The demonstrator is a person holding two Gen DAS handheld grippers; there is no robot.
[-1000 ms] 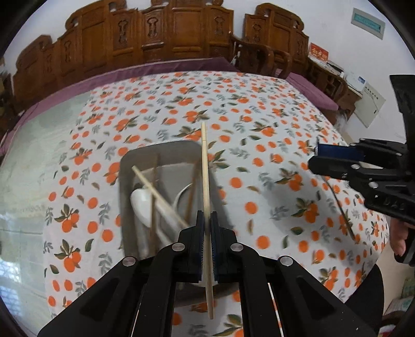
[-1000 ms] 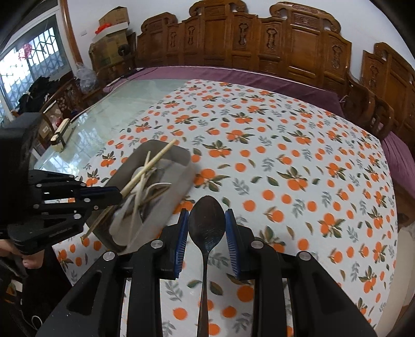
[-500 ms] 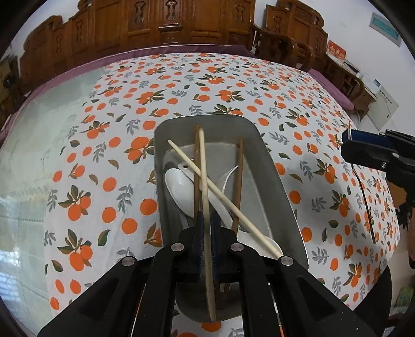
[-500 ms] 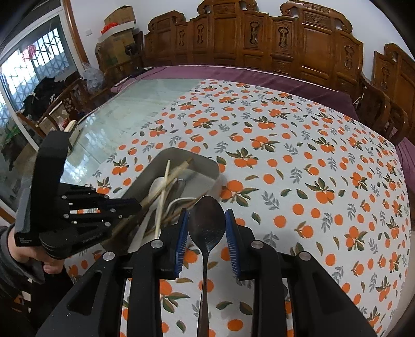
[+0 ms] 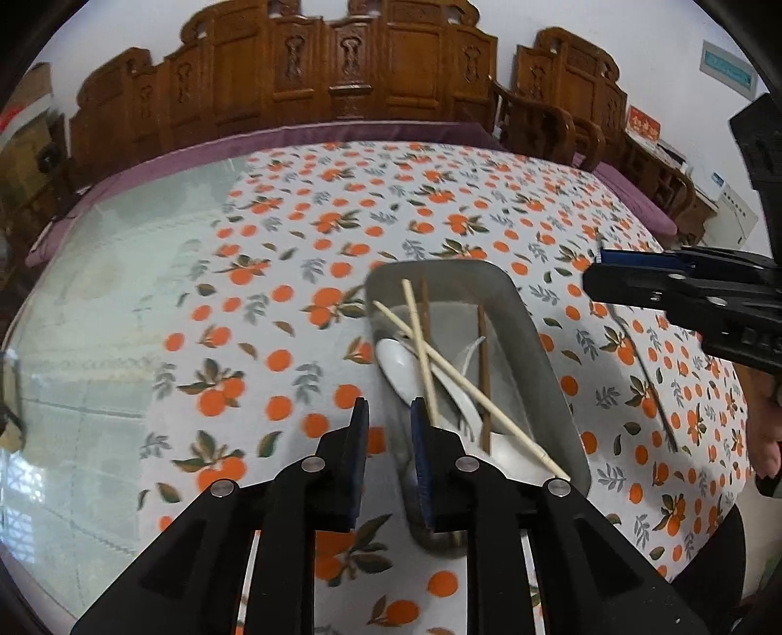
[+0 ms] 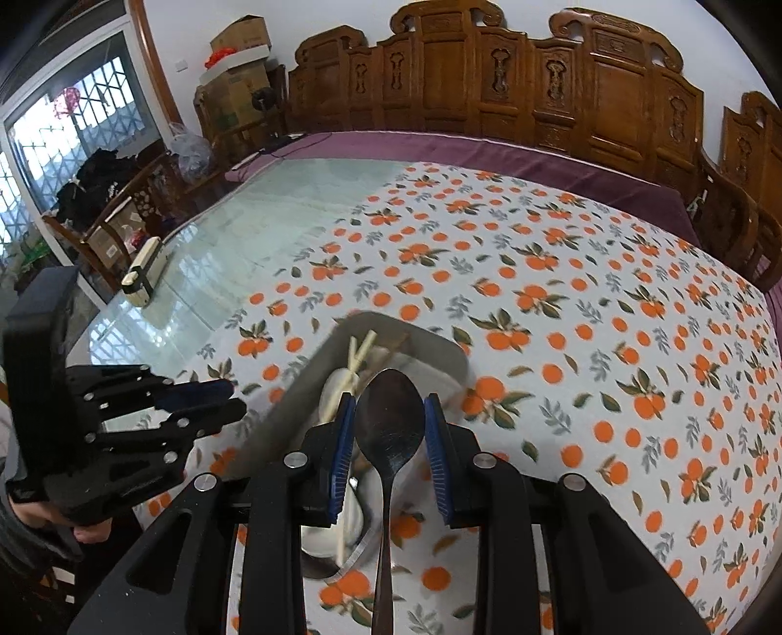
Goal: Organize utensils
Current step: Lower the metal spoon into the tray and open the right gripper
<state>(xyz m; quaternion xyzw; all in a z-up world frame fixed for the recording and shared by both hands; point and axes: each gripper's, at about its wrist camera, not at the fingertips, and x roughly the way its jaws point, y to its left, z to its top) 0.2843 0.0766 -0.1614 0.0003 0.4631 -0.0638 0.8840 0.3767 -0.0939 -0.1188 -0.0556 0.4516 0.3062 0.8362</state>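
We hold a metal spoon [image 6: 389,430] in the right tool [image 6: 389,439], its bowl standing between the blue pads and its handle running back along the tool's own line toward us; the pads sit at the bowl's edges, so we read this as a grip. The metal tray [image 6: 442,352] lies directly below and just ahead of that tool, its long axis running away from us and a little to the right, roughly in line with the spoon. That alignment is what the coming move seems to depend on: the right hand is the nearer one and already sits over the tray's near end. Our left tool [image 5: 388,430] is opening with nothing between its pads; it hovers just left of the tray [image 5: 537,342], where pale chopsticks [image 5: 420,342], darker chopsticks [image 5: 484,371] and a white spoon [image 5: 398,364] already lie crossed. The counter carries a cloth printed with oranges [image 6: 586,303] over part of a glass top [image 6: 254,224], with purple fabric at the far edge. Carved wooden chairs [image 6: 488,83] line the wall, and boxes [image 6: 239,44] stand near a barred window [image 6: 58,146].
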